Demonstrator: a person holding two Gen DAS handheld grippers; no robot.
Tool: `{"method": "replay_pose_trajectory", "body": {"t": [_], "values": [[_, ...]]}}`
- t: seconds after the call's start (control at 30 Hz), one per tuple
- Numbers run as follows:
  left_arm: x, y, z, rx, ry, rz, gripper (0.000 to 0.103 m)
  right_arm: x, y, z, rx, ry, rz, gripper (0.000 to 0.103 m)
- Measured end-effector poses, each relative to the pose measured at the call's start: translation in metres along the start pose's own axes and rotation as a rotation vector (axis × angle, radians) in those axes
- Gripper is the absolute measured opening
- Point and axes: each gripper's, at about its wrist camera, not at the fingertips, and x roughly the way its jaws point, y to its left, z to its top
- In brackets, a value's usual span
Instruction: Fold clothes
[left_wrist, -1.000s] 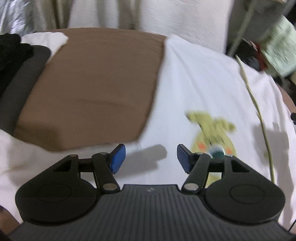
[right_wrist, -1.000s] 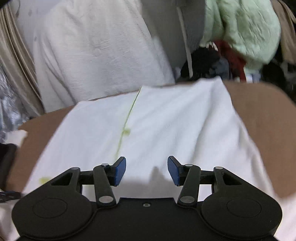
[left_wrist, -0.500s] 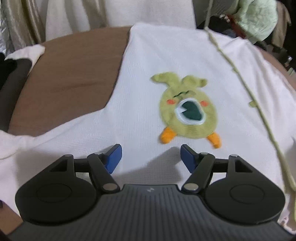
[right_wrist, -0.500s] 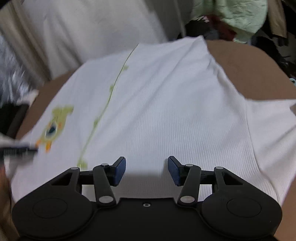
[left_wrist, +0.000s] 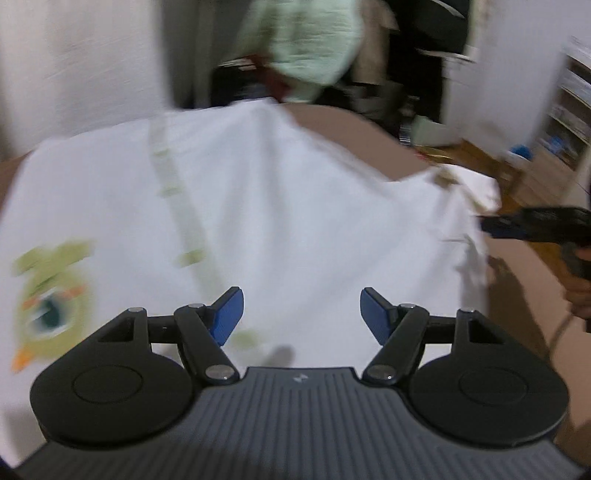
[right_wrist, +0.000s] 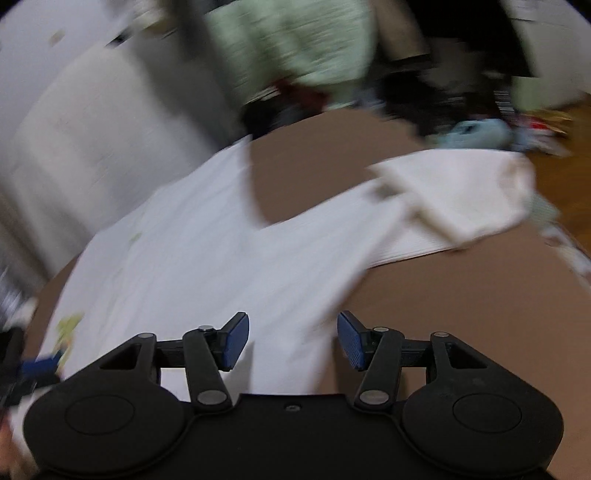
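Shirt: white shirt spread across frame centre on the brown surface (blurred).
Left gripper: jaws apart, empty, over the shirt.
Right gripper: jaws apart, empty, at the shirt's lower edge.

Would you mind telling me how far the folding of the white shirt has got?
Done: the white shirt lies spread flat on the brown surface. In hand: nothing; the left gripper and right gripper hover open above it. Left: every fold; the sleeve lies unfolded.
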Motion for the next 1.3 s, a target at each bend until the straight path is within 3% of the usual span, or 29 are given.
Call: {"method": "replay_pose_trajectory", "body": {"t": [0.07,0.17,0.3,0.47,0.5,0.53,0.57,0.77,0.97,1.03,1.07,1.1,1.3], "values": [[0.02,-0.025,0.006,0.015,0.013,-0.047,0.069,0.003,-0.023,0.005,0.065,-0.026,-0.058,0.059],[0.047,-0.052,0.008,0.016,0.037,-0.093,0.069,0.006,-0.052,0.012,0.052,-0.068,-0.204,0.059],[0.082,-0.087,0.012,0.018,0.069,-0.151,0.069,0.022,-0.061,0.021,-0.164,-0.08,-0.343,0.059],[0.094,-0.098,0.009,0.028,0.085,-0.152,0.069,0.049,-0.052,0.031,-0.442,-0.066,-0.345,0.058],[0.094,-0.1,0.008,0.027,0.089,-0.152,0.07,0.053,-0.052,0.036,-0.464,-0.074,-0.343,0.053],[0.094,-0.101,0.008,0.027,0.092,-0.152,0.07,0.054,-0.055,0.044,-0.456,-0.09,-0.333,0.022],[0.094,-0.103,0.007,0.028,0.093,-0.148,0.07,0.055,-0.058,0.052,-0.446,-0.105,-0.323,0.002],[0.102,-0.121,0.008,0.061,0.124,-0.151,0.072,0.001,-0.097,0.102,-0.252,-0.281,-0.385,0.003],[0.13,-0.148,0.009,0.151,0.172,-0.112,0.076,-0.06,-0.137,0.161,-0.21,-0.353,-0.464,0.003],[0.137,-0.149,0.009,0.163,0.181,-0.049,0.047,-0.074,-0.145,0.179,-0.21,-0.369,-0.498,0.003],[0.133,-0.147,0.01,0.158,0.176,-0.054,0.013,-0.078,-0.147,0.185,-0.221,-0.372,-0.518,0.003],[0.13,-0.145,0.012,0.15,0.169,-0.06,0.003,-0.082,-0.149,0.191,-0.232,-0.376,-0.537,0.003],[0.091,-0.086,0.022,-0.146,0.036,-0.211,0.003,-0.101,-0.159,0.205,-0.253,-0.379,-0.611,0.002]]}}
